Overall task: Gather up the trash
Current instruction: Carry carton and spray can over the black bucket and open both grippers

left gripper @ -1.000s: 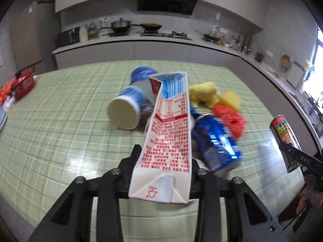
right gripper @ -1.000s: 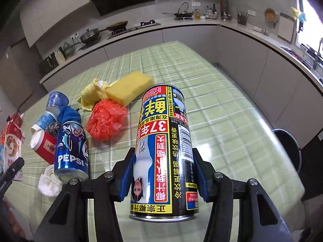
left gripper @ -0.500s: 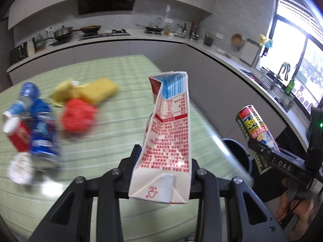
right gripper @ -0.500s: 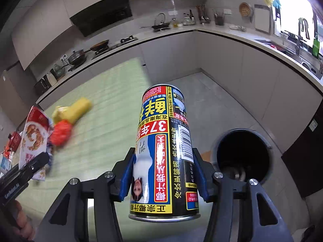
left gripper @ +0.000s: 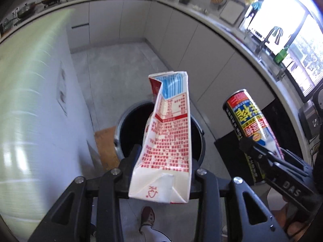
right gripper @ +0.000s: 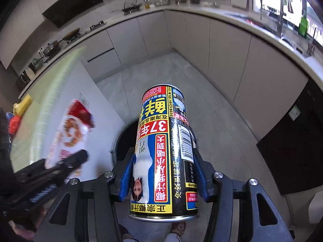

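My left gripper (left gripper: 162, 161) is shut on a crumpled white milk carton (left gripper: 167, 141) with red print and a blue top. The carton hangs over a round black trash bin (left gripper: 129, 133) with a metal rim on the floor. My right gripper (right gripper: 163, 165) is shut on a tall black, yellow and red drink can (right gripper: 163, 157), held above the same bin (right gripper: 126, 139). In the left wrist view the can (left gripper: 248, 121) and the right gripper (left gripper: 260, 151) show at the right. In the right wrist view the carton (right gripper: 70, 133) and the left gripper (right gripper: 78, 157) show at the left.
The green checked table (left gripper: 26, 100) stands at the left, its white side next to the bin. Yellow and red trash (right gripper: 20, 111) lies on it, far left. Grey cabinets (left gripper: 201, 50) and a counter curve behind. A wooden board (left gripper: 105, 145) lies by the bin. A person's shoe (left gripper: 148, 217) is below.
Both grippers have swung right, away from the table's trash pile, and tilted down over the floor bin. The carton and the can stay gripped as before.
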{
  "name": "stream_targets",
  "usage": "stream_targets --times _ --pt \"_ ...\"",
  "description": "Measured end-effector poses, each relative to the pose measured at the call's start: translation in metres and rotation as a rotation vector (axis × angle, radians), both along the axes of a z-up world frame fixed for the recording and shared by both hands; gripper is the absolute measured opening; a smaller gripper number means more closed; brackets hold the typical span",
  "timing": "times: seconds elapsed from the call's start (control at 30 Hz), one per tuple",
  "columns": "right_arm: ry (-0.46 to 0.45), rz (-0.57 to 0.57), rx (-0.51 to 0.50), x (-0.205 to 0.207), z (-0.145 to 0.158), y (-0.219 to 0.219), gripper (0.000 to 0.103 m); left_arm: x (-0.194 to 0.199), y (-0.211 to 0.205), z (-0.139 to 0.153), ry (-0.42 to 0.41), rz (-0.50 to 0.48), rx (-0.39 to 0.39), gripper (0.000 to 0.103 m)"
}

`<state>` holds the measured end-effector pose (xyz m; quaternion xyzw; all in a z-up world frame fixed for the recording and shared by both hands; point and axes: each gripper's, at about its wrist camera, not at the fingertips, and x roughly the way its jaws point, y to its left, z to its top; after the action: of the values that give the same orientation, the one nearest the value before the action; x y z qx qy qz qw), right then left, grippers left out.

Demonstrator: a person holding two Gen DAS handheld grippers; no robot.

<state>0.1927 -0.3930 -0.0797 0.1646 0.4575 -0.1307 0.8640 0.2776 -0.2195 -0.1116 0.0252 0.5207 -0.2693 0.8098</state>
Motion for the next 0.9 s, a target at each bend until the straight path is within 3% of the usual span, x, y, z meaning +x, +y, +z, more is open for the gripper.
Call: stream_targets --times 0.23,0.3,0.37,0.43,0.7,0.9 --pt "0.064 0.035 0.086 0.025 -0.063 -0.023 0.055 0.014 -0.035 -0.066 0.085 0.001 0.112 0.037" --pt "0.074 0.045 0.099 0.031 -0.075 -0.027 0.055 0.022 -0.048 -0.081 0.118 0.009 0.128 0.045" --pt "0.081 0.057 0.107 0.038 -0.085 -0.031 0.055 0.029 -0.054 -0.091 0.139 0.038 0.163 0.068" --pt "0.091 0.069 0.116 0.043 -0.095 -0.034 0.055 0.033 -0.055 -0.090 0.133 0.068 0.182 0.075" --pt "0.150 0.119 0.155 0.062 -0.127 -0.033 0.056 0.029 -0.042 -0.071 0.032 0.170 0.219 0.076" --pt "0.125 0.109 0.147 0.064 -0.118 -0.036 0.075 0.020 -0.041 -0.047 -0.034 0.183 0.236 0.076"
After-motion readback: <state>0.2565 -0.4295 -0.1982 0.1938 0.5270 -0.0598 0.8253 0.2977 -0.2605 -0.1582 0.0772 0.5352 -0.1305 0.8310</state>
